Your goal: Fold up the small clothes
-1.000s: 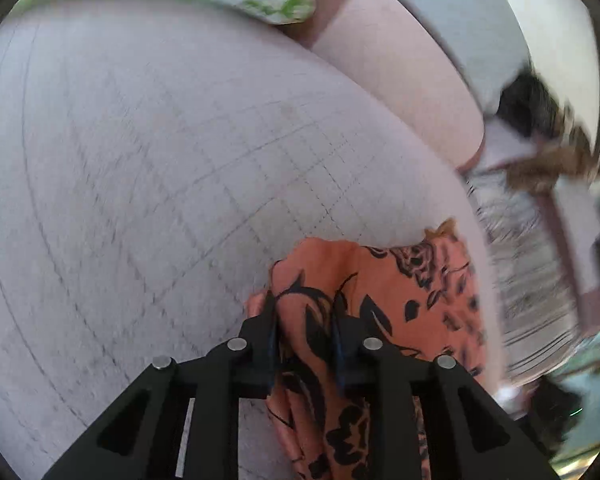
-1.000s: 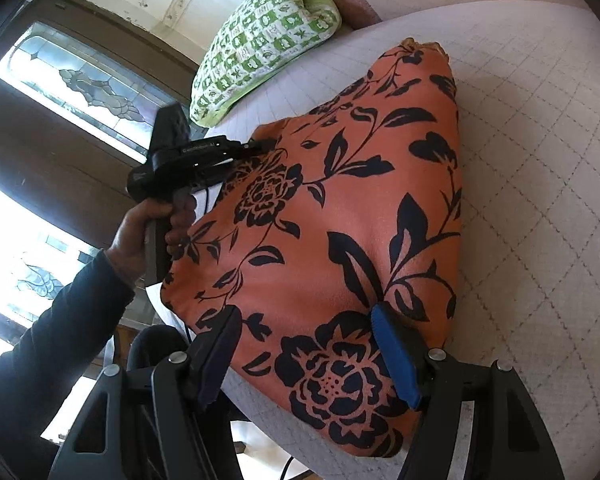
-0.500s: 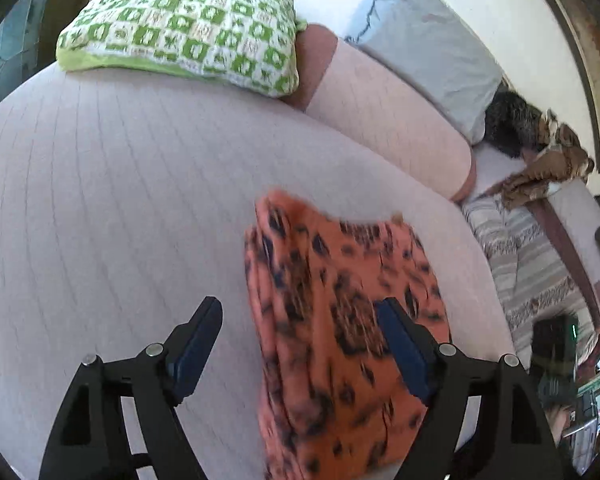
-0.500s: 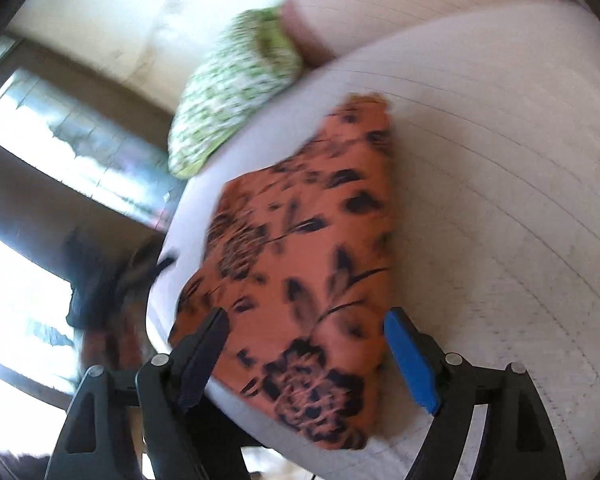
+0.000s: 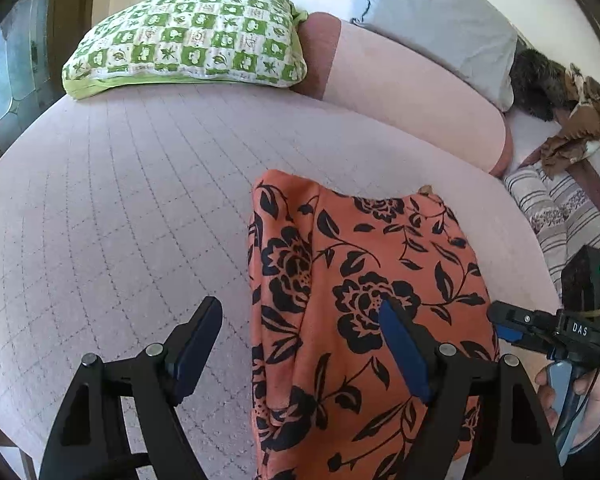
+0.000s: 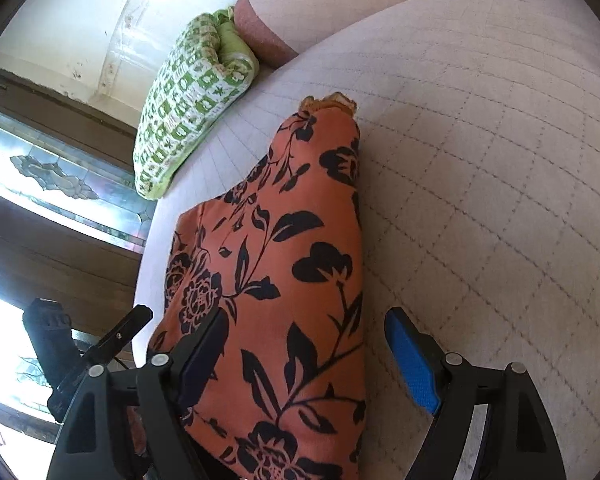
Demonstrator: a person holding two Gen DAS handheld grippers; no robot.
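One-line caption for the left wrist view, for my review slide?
Open left tongs hover over a folded orange floral garment on the quilted bed.

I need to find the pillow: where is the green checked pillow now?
The green checked pillow lies at the far left edge of the bed, beyond the orange cloth, beside the window.

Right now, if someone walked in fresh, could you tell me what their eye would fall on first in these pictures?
First the orange garment with black flowers, folded into a long strip near the front edge of the pale quilted bed. Next the green-and-white patterned pillow at the bed's far end, by the pink bolster. Both grippers, left and right, hang open above the garment, gripping nothing.
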